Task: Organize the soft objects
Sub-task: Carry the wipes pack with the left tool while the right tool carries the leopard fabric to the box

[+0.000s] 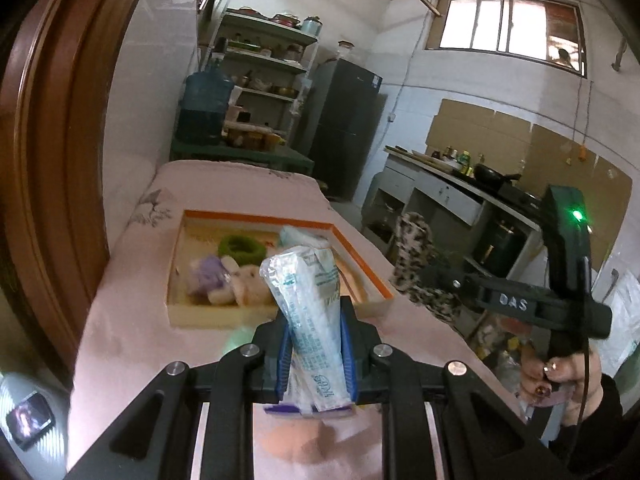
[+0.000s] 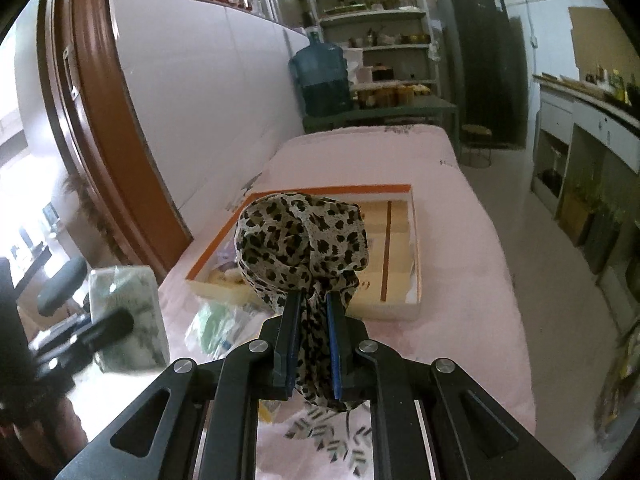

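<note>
My left gripper [image 1: 315, 320] is shut on a clear plastic tissue pack [image 1: 308, 300] and holds it upright just before the near edge of an orange-rimmed box [image 1: 280, 314]. In the box lie a green ring [image 1: 241, 249], a purple soft toy [image 1: 208, 274] and pale plush pieces [image 1: 248, 286]. My right gripper [image 2: 310, 304] is shut on a leopard-print cloth [image 2: 302, 240], held above the table in front of the same box [image 2: 416, 280]. The cloth also shows in the left wrist view [image 1: 416, 256], to the right of the box.
The box sits on a pink-covered table [image 1: 128, 328]. A green-grey bundle [image 2: 128, 316] and a plastic bag [image 2: 224, 328] lie at the table's left. A brown door frame [image 1: 52, 160] stands to the left; a kitchen counter [image 1: 460, 184] to the right.
</note>
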`<move>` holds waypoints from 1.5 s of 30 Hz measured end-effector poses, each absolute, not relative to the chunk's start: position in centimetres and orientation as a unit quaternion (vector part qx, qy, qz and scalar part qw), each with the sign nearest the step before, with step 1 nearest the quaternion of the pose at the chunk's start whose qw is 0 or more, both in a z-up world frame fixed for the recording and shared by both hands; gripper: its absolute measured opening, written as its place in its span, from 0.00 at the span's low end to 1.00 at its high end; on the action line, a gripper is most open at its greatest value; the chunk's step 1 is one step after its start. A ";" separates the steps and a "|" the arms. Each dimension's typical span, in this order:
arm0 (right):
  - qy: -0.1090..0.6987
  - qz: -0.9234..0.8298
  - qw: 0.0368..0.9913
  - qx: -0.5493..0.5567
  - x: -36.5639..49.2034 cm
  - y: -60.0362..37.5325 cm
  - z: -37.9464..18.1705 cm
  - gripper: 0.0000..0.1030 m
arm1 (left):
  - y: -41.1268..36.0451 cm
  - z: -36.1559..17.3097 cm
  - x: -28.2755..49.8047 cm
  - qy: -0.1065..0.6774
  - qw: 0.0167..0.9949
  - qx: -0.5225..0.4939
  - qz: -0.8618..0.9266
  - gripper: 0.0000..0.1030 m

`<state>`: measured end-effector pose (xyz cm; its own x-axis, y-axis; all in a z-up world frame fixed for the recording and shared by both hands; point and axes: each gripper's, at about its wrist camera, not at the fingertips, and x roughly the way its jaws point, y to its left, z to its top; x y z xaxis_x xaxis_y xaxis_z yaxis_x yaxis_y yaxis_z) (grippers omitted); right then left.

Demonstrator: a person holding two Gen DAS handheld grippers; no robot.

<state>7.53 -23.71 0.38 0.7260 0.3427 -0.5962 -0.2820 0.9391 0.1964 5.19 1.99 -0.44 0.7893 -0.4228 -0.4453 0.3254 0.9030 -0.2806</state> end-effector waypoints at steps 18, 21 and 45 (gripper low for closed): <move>0.307 0.161 0.937 0.044 13.5 -23.4 1.8 0.12 | 3.0 1.6 14.7 0.254 0.952 -0.074 -0.151 0.20; 0.306 0.159 0.937 0.045 14.2 -23.5 1.7 0.12 | 2.9 1.7 16.0 0.256 0.952 -0.074 -0.148 0.20; 0.352 0.144 0.922 0.077 20.9 -24.9 -2.7 0.12 | 3.2 -2.9 27.1 0.331 0.934 -0.076 -0.111 0.20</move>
